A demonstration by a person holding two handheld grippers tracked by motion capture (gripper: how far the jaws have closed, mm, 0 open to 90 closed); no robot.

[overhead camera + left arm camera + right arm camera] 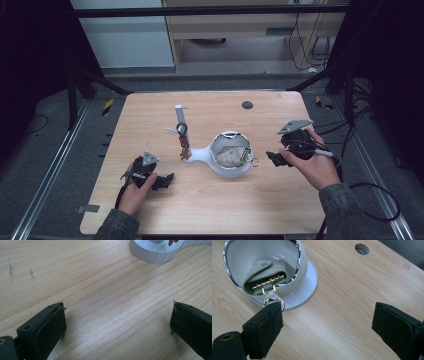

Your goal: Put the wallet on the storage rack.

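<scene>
Resting in a white bowl (230, 155) at the middle of the tabletop (280, 200), a pale key case (265, 273) is seen with a row of gold hooks along its edge. A metal ring (273, 300) hangs from the case over the bowl's chrome rim. That detail is given by the right gripper view; from the high view the case is made out as a pale lump only, and the ring (255, 162) as a small loop just right of the bowl.

The right claw (274, 159) is held released just right of the bowl, its jaws set wide apart with bare wood between them. In its own view one jaw is placed just beside the ring; whether they touch cannot be told.

The left claw (167, 180) is kept low near the front left of the tabletop, well apart from the bowl, also released, with nothing between its jaws.

A white post (179, 120) with keys (183, 147) hung on it is shown by the high view, joined to the bowl by a white base (155, 253), whose ribbed edge is caught in the left gripper view.
</scene>
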